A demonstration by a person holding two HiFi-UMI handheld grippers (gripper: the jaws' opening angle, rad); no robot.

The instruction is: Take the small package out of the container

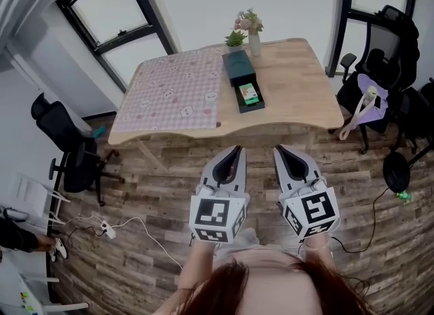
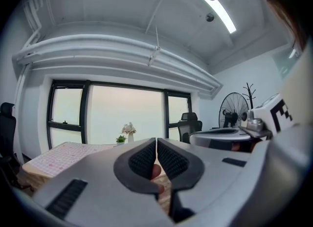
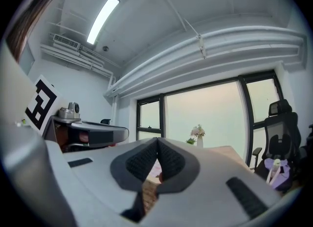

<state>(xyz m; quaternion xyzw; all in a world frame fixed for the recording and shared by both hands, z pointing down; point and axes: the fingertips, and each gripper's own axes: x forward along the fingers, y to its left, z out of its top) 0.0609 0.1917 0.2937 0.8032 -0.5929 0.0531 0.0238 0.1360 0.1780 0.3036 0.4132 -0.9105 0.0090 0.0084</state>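
Closed and empty, the left gripper [image 1: 237, 149] and right gripper [image 1: 278, 149] face the small package [image 1: 249, 93], far ahead in the near-to-far container [image 1: 239, 69].

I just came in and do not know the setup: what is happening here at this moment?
A person stands on the wooden floor, some way short of the table, and holds a gripper in each hand. The left gripper and the right gripper both have their jaws together and hold nothing. On the table, the small package lies in the open part of the dark container, and neither gripper is near it.
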